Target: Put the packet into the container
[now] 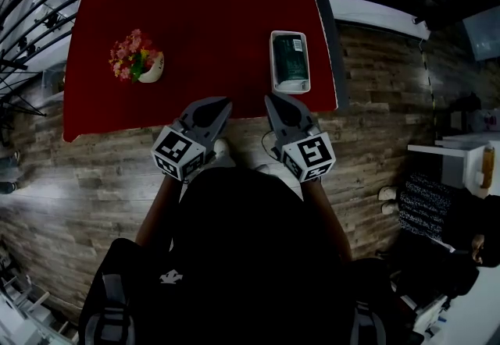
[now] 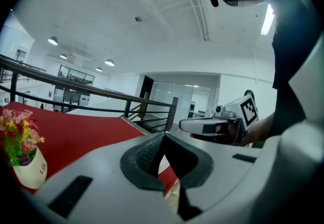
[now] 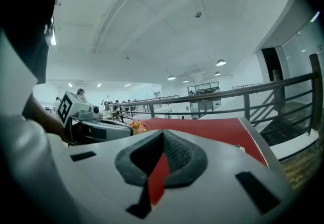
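You hold both grippers low in front of your body, just at the near edge of the red table (image 1: 211, 16), forearms bent in and the marker cubes facing up. The left gripper (image 1: 221, 104) points far and slightly right; the right gripper (image 1: 273, 99) points far and slightly left, so the two tips lean toward each other but stay apart. Their tips reach just over the table's near edge. In the left gripper view the dark pads meet at the tip with nothing between them. The right gripper view shows the same: pads pressed together, only red table surface seen behind them. Both tongs are closed and empty.

Count what lies on the table: one white container (image 1: 291, 87), one packet (image 1: 290, 56) and one pot of flowers (image 1: 139, 61). The dark green packet lies flat inside the container, which sits near the table's right edge, on the far side of your right gripper and close to it. The flowers stand well apart on the left half of the table, pink and yellow blooms in a small white pot.

Only bare red table surface lies between your right tips and the container. Around the table there is wood-plank floor (image 1: 375, 101), a black railing (image 1: 31, 16) on the far left, and white furniture (image 1: 461, 156) off to the right.
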`<state>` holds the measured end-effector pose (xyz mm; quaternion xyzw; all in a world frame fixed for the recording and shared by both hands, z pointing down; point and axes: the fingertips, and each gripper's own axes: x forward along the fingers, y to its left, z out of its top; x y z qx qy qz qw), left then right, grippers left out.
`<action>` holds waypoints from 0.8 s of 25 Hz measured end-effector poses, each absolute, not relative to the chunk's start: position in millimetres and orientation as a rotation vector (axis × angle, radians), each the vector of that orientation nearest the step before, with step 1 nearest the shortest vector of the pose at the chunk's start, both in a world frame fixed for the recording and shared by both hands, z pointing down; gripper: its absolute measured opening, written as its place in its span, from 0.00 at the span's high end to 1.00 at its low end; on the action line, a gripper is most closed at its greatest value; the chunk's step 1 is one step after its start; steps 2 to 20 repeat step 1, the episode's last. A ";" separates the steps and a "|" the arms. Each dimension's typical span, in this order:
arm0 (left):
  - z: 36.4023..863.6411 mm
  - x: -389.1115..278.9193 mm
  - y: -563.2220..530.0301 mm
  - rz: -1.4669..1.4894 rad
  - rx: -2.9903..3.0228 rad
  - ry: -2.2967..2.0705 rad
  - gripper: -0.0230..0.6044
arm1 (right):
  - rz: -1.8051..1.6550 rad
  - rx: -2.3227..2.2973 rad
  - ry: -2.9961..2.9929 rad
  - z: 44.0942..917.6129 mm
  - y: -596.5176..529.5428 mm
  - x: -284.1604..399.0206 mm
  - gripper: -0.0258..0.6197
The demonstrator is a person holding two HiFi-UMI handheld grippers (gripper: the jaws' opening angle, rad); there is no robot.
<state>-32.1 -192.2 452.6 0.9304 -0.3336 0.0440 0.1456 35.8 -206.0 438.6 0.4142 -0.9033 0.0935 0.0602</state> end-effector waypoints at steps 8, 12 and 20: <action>452.6 -31.4 -191.1 0.131 2.683 -0.960 0.95 | 0.283 1.255 -2.736 438.2 -205.5 36.2 0.93; 452.6 -31.4 -191.1 0.131 2.683 -0.960 0.95 | 0.283 1.255 -2.736 438.2 -205.5 36.2 0.93; 452.6 -31.4 -191.1 0.131 2.683 -0.960 0.95 | 0.283 1.255 -2.736 438.2 -205.5 36.2 0.93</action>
